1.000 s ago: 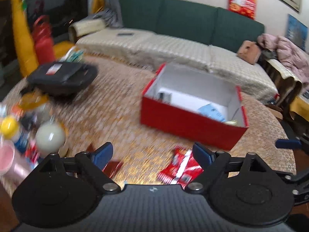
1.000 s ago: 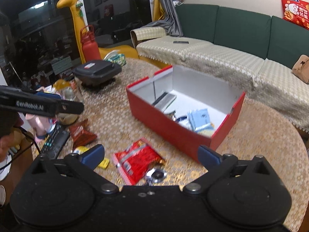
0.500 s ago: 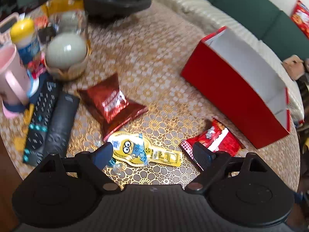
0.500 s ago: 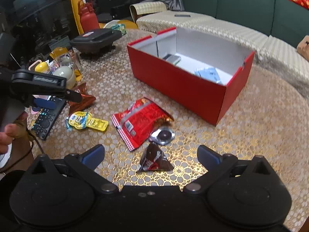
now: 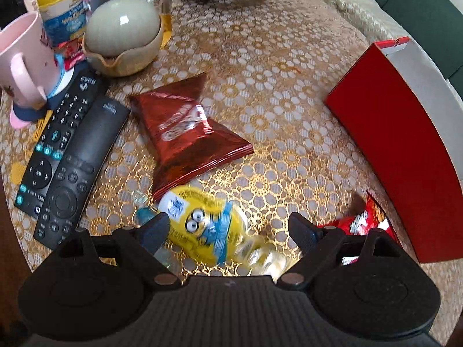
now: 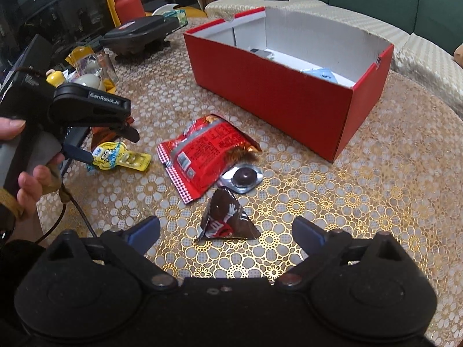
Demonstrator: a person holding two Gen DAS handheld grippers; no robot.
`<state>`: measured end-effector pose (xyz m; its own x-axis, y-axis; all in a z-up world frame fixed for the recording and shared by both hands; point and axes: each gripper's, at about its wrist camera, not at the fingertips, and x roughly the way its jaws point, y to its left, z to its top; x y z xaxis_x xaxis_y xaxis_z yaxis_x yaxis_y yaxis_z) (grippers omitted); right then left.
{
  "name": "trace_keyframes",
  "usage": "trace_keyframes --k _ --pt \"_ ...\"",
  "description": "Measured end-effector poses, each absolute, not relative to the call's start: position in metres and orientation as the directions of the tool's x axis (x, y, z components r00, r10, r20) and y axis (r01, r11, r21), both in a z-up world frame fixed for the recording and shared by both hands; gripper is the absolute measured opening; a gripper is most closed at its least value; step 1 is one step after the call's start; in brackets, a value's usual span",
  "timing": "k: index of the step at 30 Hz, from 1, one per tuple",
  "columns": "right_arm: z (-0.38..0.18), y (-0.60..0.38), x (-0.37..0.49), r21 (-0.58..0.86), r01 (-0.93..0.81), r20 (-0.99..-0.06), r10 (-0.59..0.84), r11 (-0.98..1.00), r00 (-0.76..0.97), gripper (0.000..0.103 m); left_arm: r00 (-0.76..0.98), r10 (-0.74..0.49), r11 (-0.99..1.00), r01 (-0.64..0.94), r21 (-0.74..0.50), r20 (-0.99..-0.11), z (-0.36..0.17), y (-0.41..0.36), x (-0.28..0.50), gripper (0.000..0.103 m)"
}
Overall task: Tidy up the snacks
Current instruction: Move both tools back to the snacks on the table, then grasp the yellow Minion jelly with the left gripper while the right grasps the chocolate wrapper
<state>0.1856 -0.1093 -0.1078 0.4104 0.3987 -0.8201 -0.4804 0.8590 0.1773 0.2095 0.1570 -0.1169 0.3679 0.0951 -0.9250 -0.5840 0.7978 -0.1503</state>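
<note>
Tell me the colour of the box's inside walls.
White inside the red box; clearest in the right wrist view.

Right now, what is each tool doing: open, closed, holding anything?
Left tool: open, empty, poised over the yellow minion packet.
Right tool: open, empty, above the brown triangular packet.
</note>
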Motion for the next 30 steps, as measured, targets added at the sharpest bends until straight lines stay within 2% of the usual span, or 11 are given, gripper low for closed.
trace_keyframes --k 5,7,15,20,22,27,29,30 --pt "-0.118 -0.104 0.191 0.155 -0.495 -0.84 0.378 0.855 0.39 0.091 0.35 0.137 0.804 -0.585 -0.102 -0.927 -0.118 0.149 0.215 0.085" --pt "-0.123 -0.101 0.194 0.146 -0.5 -0.849 0.367 0.854 0.38 0.088 0.337 0.163 0.803 -0.592 -0.074 -0.927 -0.117 0.147 0.214 0.077" --pt "-0.13 -0.09 0.2 0.142 -0.529 -0.85 0.377 0.837 0.369 0.084 0.26 0.149 0.698 -0.711 -0.085 -0.954 -0.125 0.168 0.208 0.077" --pt "-0.132 -0.088 0.204 0.13 -0.532 -0.853 0.368 0.837 0.371 0.082 0.251 0.163 0.715 -0.696 -0.061 -0.954 -0.125 0.162 0.211 0.076" --pt "-0.134 -0.087 0.205 0.128 -0.533 -0.854 0.366 0.836 0.369 0.08 0.247 0.179 0.721 -0.692 -0.044 -0.952 -0.125 0.16 0.211 0.07" --pt "-0.14 -0.086 0.208 0.117 -0.523 -0.866 0.344 0.845 0.363 0.067 0.249 0.197 0.728 -0.685 -0.028 -0.948 -0.126 0.158 0.21 0.067" --pt "-0.141 -0.087 0.208 0.127 -0.521 -0.866 0.35 0.844 0.357 0.054 0.258 0.195 0.733 -0.68 -0.034 -0.946 -0.126 0.159 0.208 0.066" --pt "-0.142 -0.087 0.208 0.135 -0.516 -0.865 0.355 0.846 0.355 0.051 0.263 0.192 0.734 -0.677 -0.039 -0.945 -0.126 0.159 0.207 0.066"
